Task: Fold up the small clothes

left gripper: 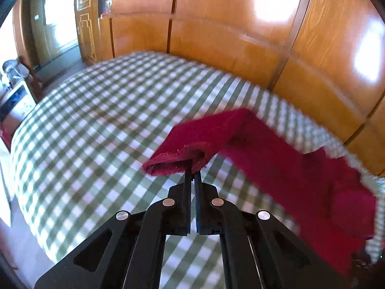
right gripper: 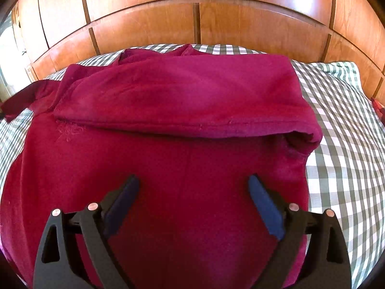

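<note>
A dark red garment [right gripper: 168, 173] lies on the green-and-white checked bed cover [right gripper: 336, 132]. Its right sleeve [right gripper: 182, 96] is folded across the chest. My right gripper [right gripper: 193, 183] is open and empty, hovering just above the garment's lower body. My left gripper [left gripper: 193, 172] is shut on the cuff of the garment's left sleeve [left gripper: 187, 149] and holds it lifted above the bed, with the sleeve stretched out to the right towards the garment's body [left gripper: 336, 204]. That sleeve shows at the left edge of the right wrist view [right gripper: 21, 98].
A glossy wooden headboard and wall panels [right gripper: 197, 24] run behind the bed. The checked bed cover [left gripper: 96, 120] spreads out to the left of the garment. A wooden door [left gripper: 86, 19] and some furniture [left gripper: 14, 91] stand beyond the bed's far left.
</note>
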`<state>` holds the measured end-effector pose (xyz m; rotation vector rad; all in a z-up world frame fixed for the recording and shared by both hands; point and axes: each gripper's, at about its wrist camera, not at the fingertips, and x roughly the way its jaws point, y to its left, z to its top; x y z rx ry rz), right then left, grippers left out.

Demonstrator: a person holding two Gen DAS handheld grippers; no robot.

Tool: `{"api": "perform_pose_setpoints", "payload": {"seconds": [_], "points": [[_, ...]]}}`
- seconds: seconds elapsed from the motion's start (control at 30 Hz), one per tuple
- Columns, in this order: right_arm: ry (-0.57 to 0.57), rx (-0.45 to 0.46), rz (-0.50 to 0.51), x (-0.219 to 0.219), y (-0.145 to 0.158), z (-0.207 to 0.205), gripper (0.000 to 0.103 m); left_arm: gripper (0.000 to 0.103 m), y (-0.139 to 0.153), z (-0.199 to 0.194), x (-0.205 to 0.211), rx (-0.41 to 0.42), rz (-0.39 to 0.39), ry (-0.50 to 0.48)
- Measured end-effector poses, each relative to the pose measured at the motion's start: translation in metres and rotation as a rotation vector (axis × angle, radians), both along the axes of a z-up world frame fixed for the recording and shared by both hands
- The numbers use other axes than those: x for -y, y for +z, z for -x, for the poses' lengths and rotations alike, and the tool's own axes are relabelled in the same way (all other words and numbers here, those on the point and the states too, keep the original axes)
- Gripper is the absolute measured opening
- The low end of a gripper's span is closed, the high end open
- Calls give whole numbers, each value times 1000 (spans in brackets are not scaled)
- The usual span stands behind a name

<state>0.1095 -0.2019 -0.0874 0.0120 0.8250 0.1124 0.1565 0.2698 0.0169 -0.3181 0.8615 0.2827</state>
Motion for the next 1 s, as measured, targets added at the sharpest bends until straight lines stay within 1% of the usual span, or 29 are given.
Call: {"api": "perform_pose_setpoints", "payload": {"seconds": [0.07, 0.1, 0.13, 0.2, 0.3, 0.37, 0.47, 0.57, 0.63, 0.67, 0.73, 0.8, 0.87, 0.93, 0.97, 1.0], "points": [[1, 1, -6, 1, 0, 0, 93, 1, 20, 9, -2, 25, 44, -18], [2, 2, -9, 1, 0, 0, 93, 1, 35, 16, -2, 42, 74, -29], [3, 3, -11, 1, 0, 0, 93, 1, 43, 21, 0, 50, 94, -35], [2, 6, -17, 2, 0, 0, 93, 1, 63, 29, 5, 79, 157, -52], [3, 10, -26, 2, 1, 1, 93, 0, 94, 39, 21, 146, 253, -100], [4, 14, -37, 4, 1, 2, 93, 0, 110, 39, 40, 178, 280, -146], [4, 17, -50, 5, 2, 2, 93, 0, 133, 37, 84, 228, 327, -240], [4, 20, -58, 6, 2, 3, 93, 0, 155, 29, 148, 267, 349, -370], [6, 22, -68, 7, 2, 3, 93, 0, 161, 21, 188, 274, 358, -445], [6, 23, -73, 7, 2, 3, 93, 0, 162, 16, 204, 275, 362, -475], [7, 25, -86, 9, 3, 3, 93, 0, 159, 3, 250, 265, 374, -552], [7, 26, -93, 9, 3, 3, 93, 0, 149, -10, 286, 242, 383, -595], [8, 27, -100, 10, 3, 3, 93, 0, 131, -24, 318, 202, 389, -618], [9, 28, -107, 11, 3, 3, 93, 0, 103, -40, 347, 147, 384, -631], [10, 28, -110, 11, 3, 3, 93, 0, 91, -43, 353, 131, 388, -637], [10, 29, -111, 12, 3, 3, 93, 0, 73, -49, 364, 101, 408, -656]]}}
